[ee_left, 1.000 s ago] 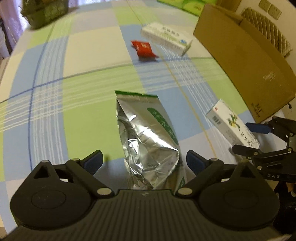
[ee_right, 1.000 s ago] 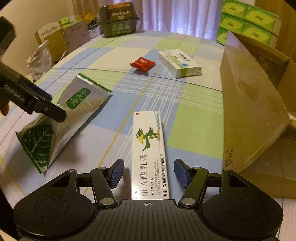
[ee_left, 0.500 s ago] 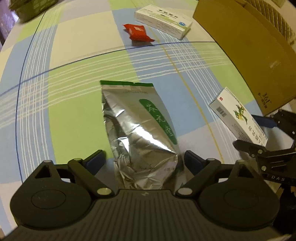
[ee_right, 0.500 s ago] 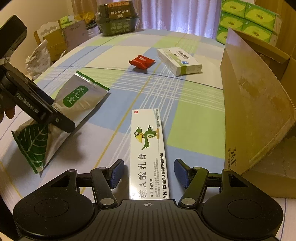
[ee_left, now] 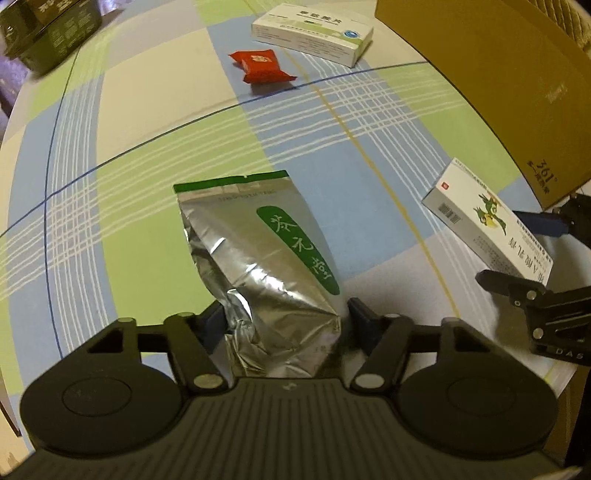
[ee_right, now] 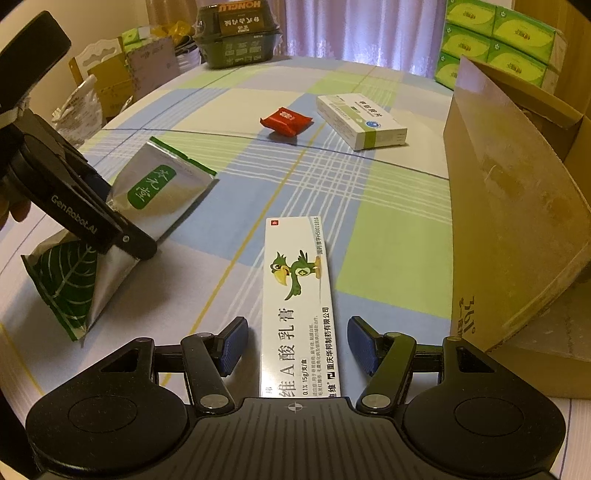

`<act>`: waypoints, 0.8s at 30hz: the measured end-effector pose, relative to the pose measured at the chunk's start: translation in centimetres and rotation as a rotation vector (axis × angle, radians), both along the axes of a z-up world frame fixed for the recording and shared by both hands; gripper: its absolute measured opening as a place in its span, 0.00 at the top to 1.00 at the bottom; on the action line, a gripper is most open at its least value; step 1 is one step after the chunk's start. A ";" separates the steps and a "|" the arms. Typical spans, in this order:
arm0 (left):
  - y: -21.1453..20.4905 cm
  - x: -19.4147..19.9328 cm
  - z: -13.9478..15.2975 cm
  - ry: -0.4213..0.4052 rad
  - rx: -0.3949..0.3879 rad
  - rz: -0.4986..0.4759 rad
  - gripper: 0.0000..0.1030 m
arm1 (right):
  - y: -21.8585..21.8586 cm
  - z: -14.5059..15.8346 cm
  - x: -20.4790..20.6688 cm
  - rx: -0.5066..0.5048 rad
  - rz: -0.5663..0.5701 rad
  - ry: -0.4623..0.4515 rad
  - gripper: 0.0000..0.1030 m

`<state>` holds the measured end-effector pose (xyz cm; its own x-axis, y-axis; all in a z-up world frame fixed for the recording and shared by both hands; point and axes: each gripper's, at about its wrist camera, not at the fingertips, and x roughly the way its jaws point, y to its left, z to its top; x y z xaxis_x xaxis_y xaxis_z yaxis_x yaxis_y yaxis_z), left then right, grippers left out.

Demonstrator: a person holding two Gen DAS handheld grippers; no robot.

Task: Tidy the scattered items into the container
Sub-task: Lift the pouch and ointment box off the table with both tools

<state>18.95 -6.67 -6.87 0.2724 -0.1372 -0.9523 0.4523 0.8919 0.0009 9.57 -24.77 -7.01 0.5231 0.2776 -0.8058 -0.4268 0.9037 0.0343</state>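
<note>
Right wrist: cardboard box (ee_right: 517, 206) interior hidden; right gripper (ee_right: 297, 343) jaws apart astride ointment carton (ee_right: 297, 295); left gripper (ee_left: 284, 325) pinching foil pouch (ee_left: 266, 258).

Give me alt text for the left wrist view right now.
The left gripper has its two fingers closed against the crinkled lower end of a silver foil pouch lying on a checked tablecloth. At right, the right gripper straddles a long white ointment box beside a cardboard box; a red snack packet and a white medicine box lie beyond.
</note>
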 end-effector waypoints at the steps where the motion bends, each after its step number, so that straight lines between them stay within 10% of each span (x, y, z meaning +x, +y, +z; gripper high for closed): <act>1: 0.2 0.0 0.0 0.001 -0.008 0.005 0.40 | 0.0 0.0 0.0 -0.001 0.001 0.001 0.36; 13: 0.6 -0.1 -0.3 -0.001 0.001 0.011 0.24 | 0.5 0.0 0.8 -0.028 0.023 0.017 0.36; 16: 0.8 -0.2 0.0 -0.009 0.001 0.012 0.36 | 0.6 -0.1 1.0 -0.028 0.019 0.017 0.41; 17: 0.9 -0.3 0.1 -0.012 0.000 0.008 0.39 | 0.6 0.1 1.0 -0.030 0.020 0.006 0.61; 24: 1.3 -1.6 1.7 -0.046 -0.017 -0.002 0.48 | 0.8 1.4 -0.2 0.005 0.008 -0.017 0.61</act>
<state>17.34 -5.40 -5.17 0.3156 -0.1539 -0.9363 0.4538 0.8911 0.0064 9.40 -24.01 -5.62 0.5348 0.2858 -0.7952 -0.4344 0.9002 0.0314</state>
